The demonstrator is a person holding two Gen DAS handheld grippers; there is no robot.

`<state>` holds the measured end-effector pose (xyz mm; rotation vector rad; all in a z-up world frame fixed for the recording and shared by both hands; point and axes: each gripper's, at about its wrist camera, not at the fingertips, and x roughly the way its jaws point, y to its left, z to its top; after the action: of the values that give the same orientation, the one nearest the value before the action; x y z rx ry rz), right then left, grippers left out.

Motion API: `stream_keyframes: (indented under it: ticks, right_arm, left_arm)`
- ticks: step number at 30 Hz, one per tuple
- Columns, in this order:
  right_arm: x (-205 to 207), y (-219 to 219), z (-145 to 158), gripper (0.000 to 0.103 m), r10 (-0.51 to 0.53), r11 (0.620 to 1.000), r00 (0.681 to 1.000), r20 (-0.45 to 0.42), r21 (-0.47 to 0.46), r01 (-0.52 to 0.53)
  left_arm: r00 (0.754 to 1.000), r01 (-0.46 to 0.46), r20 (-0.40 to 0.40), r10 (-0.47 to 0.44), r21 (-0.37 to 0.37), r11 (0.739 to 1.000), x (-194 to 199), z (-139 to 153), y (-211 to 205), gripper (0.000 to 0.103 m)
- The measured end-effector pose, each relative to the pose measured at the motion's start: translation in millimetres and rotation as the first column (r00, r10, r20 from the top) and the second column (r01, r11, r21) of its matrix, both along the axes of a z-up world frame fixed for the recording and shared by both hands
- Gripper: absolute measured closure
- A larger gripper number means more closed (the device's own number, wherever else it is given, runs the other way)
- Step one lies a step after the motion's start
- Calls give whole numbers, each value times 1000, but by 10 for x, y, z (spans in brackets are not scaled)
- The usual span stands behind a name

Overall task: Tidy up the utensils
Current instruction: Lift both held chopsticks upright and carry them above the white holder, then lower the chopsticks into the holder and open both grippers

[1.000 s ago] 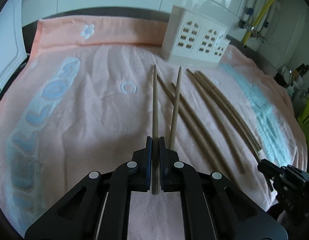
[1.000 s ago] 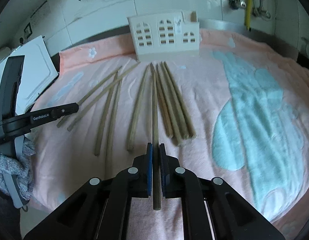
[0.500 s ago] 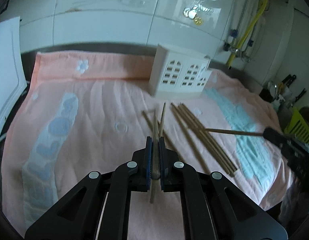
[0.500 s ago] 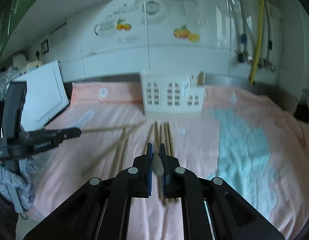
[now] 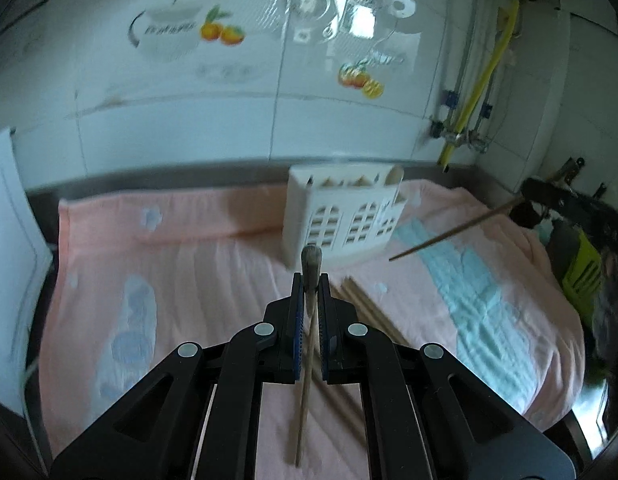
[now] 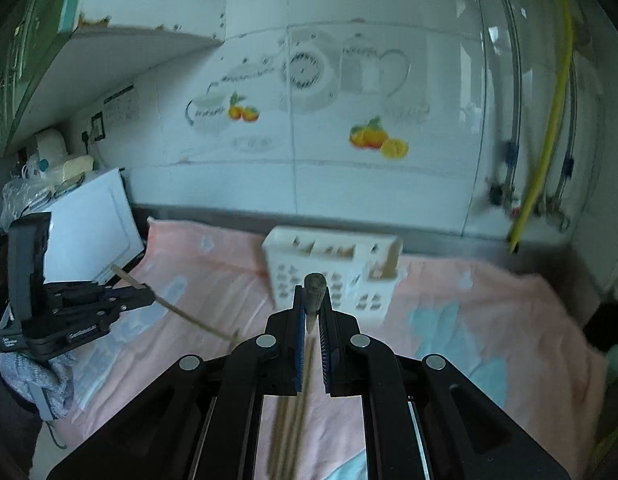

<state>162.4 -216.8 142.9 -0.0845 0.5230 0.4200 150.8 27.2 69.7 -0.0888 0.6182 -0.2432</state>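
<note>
Both grippers were raised above the pink towel covering the table, each carrying one chopstick toward the white holder standing near the table's far edge.

Left gripper: the jaws were nearly closed, clamping a single chopstick. The stick ran back through the jaws toward the camera, its blunt end projecting just past the tips. The gripper was pitched roughly level, aimed at the holder's front face.

Right gripper: the jaws were likewise pinched on one chopstick, blunt end forward. From the left wrist view this stick slanted downward, tip toward the holder.

The remaining chopsticks lay on the towel just in front of the holder.

Procedure for the step in hand, as judged: the holder's top compartments were open upward, so each stick should be tipped toward vertical before lowering. Insert one gripper at a time to avoid the sticks crossing. Centre the tip over a compartment, lower until the stick is well inside, then release. The holder looked light; a side knock could shift it.
</note>
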Motion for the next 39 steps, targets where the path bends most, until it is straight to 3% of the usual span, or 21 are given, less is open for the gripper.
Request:
stream_keyframes:
  ticks: [9,17,30,39]
  right_arm:
    - [548,-267,525,96,-61,998,998,12,-28,62]
    - [973,-317,527,96,-82,996,996,-30,-44,81]
    - [1421,-209,88,96,-81,994,987,-137,-80,71]
    - [1592,-198,-111,95,-97,994,982,-164,-72,86]
  left_arm:
    - [994,32,105,-33,9,999,189,656,-183,98]
    - [980,-4,197,-1,23,1000,479,1091,-309,98]
    - [996,-40,76,35,62,997,1153,731,-432,97]
    - [999,-36,36,34,62,997,1278,550,-416,95]
